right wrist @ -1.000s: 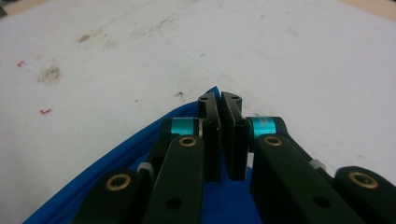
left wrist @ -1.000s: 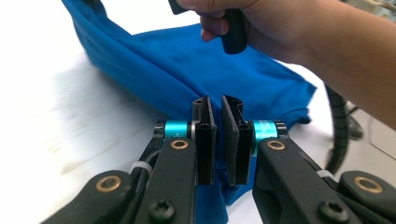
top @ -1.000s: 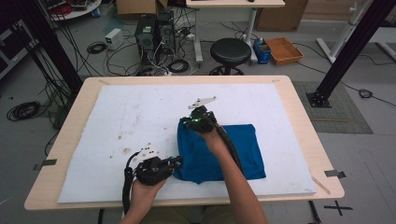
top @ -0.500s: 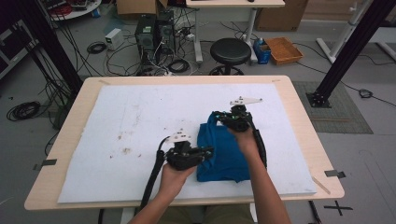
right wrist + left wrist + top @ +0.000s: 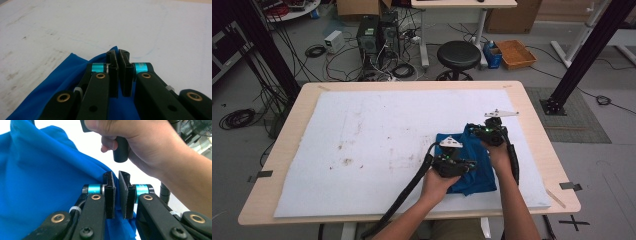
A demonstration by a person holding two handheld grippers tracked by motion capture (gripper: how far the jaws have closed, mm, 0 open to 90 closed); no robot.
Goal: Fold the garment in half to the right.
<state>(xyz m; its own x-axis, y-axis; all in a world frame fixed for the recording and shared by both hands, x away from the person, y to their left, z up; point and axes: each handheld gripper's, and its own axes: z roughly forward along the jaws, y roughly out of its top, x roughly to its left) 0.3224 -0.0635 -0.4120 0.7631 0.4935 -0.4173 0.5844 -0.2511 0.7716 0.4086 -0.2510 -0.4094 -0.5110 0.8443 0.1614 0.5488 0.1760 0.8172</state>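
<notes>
**Currently: blue cloth pinched at two points, right part of the mat**

Observed from the high view: the blue cloth [image 5: 472, 165] lies bunched on the white mat [image 5: 362, 130], at about 4 o'clock from the mat's centre, near the mat's front edge. Its folds are raised and creased, not flat.

Left gripper [image 5: 457, 165]: set on the cloth's near-middle part, at about 7 o'clock from the right gripper. In the left gripper view its jaws are drawn almost together, with blue fabric [image 5: 45, 185] gathered between and below them; a narrow slit is left between the pads. The cloth is taken to be clamped there. The person's other hand [image 5: 140, 145], wrapped around a black handle, is seen just beyond the jaws at 12 o'clock.

Right gripper [image 5: 488, 134]: set at the cloth's far right corner, at about 1 o'clock from the cloth's centre. In the right gripper view its jaws are nearly closed, with a peak of blue cloth [image 5: 75, 72] caught between them; bare, stained mat [image 5: 150, 30] is seen beyond.

A black cable [image 5: 407, 195] is trailed from the left gripper toward 7 o'clock, off the wooden table [image 5: 282, 150]. Both forearms enter from 6 o'clock. A black stool [image 5: 458, 55] stands on the floor beyond the table, at 12 o'clock.
</notes>
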